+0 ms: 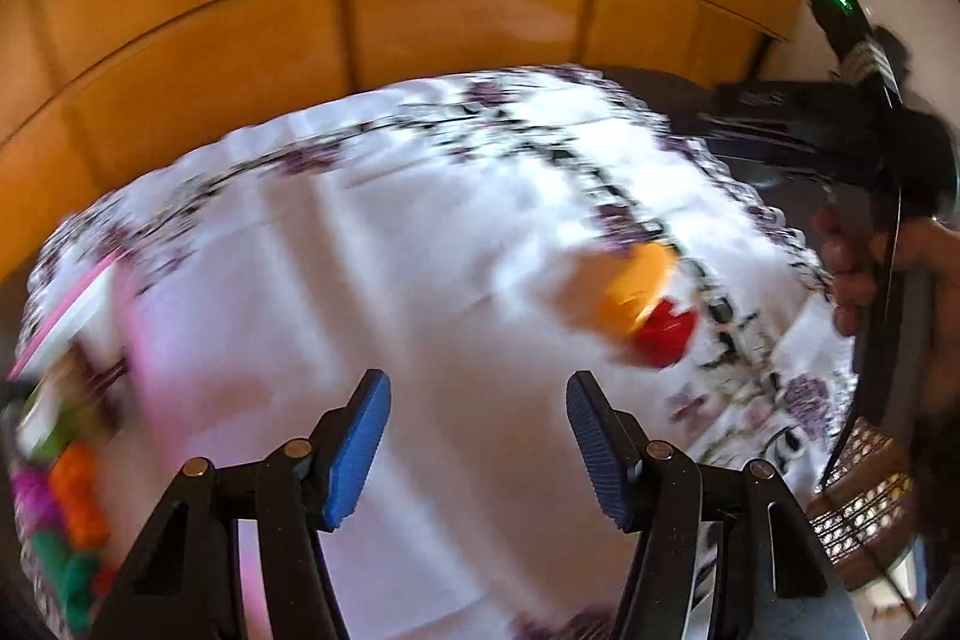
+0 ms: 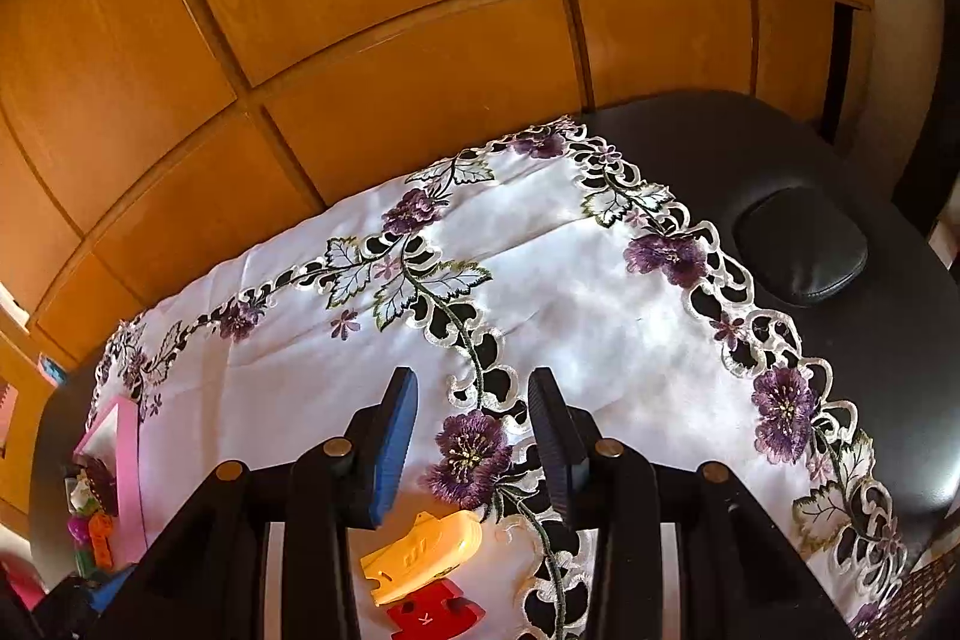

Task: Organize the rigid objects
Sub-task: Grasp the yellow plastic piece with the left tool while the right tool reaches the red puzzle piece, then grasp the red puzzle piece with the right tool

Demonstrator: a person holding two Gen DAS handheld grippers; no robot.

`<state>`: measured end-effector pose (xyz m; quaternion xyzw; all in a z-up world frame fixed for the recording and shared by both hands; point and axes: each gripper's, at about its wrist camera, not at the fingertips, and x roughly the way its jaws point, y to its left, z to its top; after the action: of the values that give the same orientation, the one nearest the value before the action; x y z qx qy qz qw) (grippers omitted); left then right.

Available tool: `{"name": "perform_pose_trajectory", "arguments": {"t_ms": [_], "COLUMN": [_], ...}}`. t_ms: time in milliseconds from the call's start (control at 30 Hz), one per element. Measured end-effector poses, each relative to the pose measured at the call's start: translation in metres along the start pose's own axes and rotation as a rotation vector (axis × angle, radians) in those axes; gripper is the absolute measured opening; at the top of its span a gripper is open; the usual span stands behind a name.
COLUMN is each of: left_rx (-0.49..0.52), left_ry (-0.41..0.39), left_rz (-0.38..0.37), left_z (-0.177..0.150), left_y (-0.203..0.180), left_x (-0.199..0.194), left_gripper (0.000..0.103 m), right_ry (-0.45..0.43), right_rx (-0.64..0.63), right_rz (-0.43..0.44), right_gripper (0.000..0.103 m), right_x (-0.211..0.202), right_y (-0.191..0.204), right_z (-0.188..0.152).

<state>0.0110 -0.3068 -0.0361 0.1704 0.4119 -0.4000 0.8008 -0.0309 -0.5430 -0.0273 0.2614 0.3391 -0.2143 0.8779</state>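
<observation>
A yellow plastic piece [image 2: 423, 555] and a red flat piece [image 2: 435, 621] lie side by side on the white embroidered cloth [image 2: 312, 388], just below my right gripper [image 2: 471, 412]. That gripper is open and empty above them. In the blurred left wrist view the yellow piece [image 1: 636, 289] and red piece [image 1: 663, 334] sit ahead and to the right of my left gripper [image 1: 477, 415], which is open and empty. The right gripper's black body [image 1: 840, 148] and the hand holding it show at the right edge.
A pink-rimmed tray [image 2: 123, 460] with several coloured pieces [image 1: 75, 490] sits at the cloth's left end. A black padded table [image 2: 888, 340] with a cushion [image 2: 801, 250] extends right. Wooden cabinet doors [image 2: 390, 40] stand behind. A wicker surface [image 1: 864, 508] lies at lower right.
</observation>
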Motion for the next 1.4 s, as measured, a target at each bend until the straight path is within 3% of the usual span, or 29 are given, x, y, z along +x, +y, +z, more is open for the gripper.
{"name": "perform_pose_trajectory", "arguments": {"t_ms": [200,533,633,667,700,900,1033,1167,1300,1400], "left_rx": [0.094,0.123,0.097,0.086,0.049,-0.090,-0.160,-0.194,-0.151,-0.169], "left_ry": [0.040,0.156,0.155,0.154,0.150,0.097,0.058,0.037,0.027,0.019], "left_rz": [-0.102,-0.171,-0.173,-0.176,-0.181,-0.115,0.004,0.015,0.041,0.021], "left_z": [0.029,0.052,0.052,0.053,0.053,0.033,0.002,-0.026,-0.029,-0.029], "left_y": [-0.043,-0.075,-0.071,-0.068,-0.061,-0.017,0.015,0.030,0.023,0.027], "left_x": [0.043,0.112,0.119,0.118,0.116,0.090,0.062,0.052,0.053,0.054], "left_gripper": [0.062,0.061,0.040,0.028,0.027,0.027,0.027,0.028,0.028,0.028], "right_ry": [-0.021,0.000,0.005,0.006,0.010,0.057,0.122,0.192,0.347,0.422], "right_rx": [0.067,0.117,0.110,0.108,0.105,0.065,0.020,-0.044,-0.078,-0.183], "right_rz": [0.025,0.071,0.074,0.072,0.072,0.075,0.094,0.100,0.156,0.140], "right_gripper": [0.038,0.038,0.038,0.038,0.038,0.038,0.038,0.038,0.038,0.038], "right_x": [-0.006,-0.003,-0.002,-0.002,-0.001,0.007,0.018,0.028,0.044,0.043], "right_y": [-0.012,-0.019,-0.017,-0.017,-0.017,-0.010,0.000,0.012,0.023,0.039], "right_z": [0.003,0.005,0.004,0.004,0.004,0.000,-0.005,-0.014,-0.029,-0.043]}}
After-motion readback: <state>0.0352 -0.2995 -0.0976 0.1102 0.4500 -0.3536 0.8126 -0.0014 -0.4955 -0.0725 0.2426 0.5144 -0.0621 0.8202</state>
